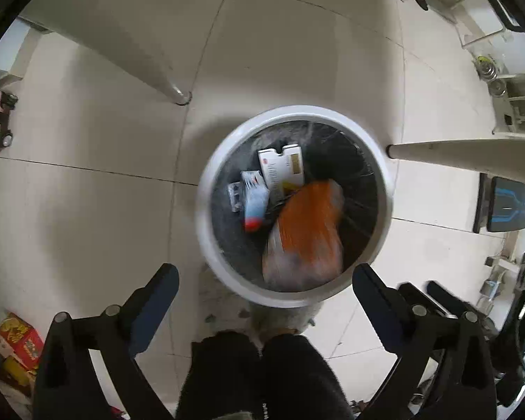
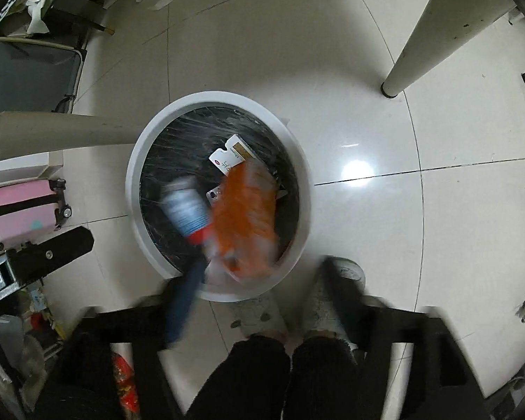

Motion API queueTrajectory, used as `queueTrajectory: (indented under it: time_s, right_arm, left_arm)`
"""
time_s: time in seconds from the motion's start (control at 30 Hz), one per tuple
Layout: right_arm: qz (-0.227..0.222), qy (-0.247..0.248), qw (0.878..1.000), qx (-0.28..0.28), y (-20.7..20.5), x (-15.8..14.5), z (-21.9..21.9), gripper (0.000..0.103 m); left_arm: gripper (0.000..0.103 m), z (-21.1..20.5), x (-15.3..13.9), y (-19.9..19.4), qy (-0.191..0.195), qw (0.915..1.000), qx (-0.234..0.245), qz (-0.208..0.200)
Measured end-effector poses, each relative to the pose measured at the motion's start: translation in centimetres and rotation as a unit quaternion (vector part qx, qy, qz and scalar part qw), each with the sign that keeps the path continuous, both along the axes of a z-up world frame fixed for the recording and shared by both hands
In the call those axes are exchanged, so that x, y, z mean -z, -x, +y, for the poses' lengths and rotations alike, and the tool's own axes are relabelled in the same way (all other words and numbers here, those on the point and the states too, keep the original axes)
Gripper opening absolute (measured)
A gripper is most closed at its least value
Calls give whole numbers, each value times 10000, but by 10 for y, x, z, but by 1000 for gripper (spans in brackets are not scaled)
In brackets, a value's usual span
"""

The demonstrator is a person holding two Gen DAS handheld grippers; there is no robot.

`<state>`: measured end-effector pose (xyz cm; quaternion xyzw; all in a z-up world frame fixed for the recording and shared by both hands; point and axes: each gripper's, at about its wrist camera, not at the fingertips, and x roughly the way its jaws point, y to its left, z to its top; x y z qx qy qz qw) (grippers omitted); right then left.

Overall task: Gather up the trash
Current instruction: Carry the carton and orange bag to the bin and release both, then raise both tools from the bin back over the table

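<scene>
Both tongs released, empty | bottle (image 1: 256,201) in bin (image 1: 206,210), red cap toward the person's feet

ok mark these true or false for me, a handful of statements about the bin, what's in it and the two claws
1. The white bin is lined with a black bag. True.
2. An orange packet is inside the bin. True.
3. The left claw is clamped on the orange packet. False: its jaws stand wide apart over the floor with nothing between them.
4. The bottle with the red cap lies on the floor beside the bin. False: it is within the bin's rim.
5. A white card box is in the bin next to the orange packet. True.
6. The right claw grips the bottle. False: its jaws are open and hold nothing.
</scene>
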<state>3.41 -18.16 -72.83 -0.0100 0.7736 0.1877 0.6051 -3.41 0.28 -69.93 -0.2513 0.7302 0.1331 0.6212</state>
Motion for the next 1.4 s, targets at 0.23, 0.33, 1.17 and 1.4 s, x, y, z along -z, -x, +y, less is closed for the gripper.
queueTrajectory:
  time_s: [0.23,0.33,1.17,1.4]
  right_arm:
    - [-552,316,9962,-587,-2,-37,17,103]
    - [-633,423,9944,-727,1,-54,22,103]
    - [-1197,394,9896,-694,15,-351,-13,103]
    - [-1287,381,9890,-628,24,-444,-21,103]
  left_arm:
    - [102,4,-40,16,-658,9976,199,-125]
    - [102,1,-64,20,-817,9961,270,-207]
    - [102,-43,-290,44,-729,9931,598,-692]
    - [102,-49,-358,51,-674,9910,746,-890]
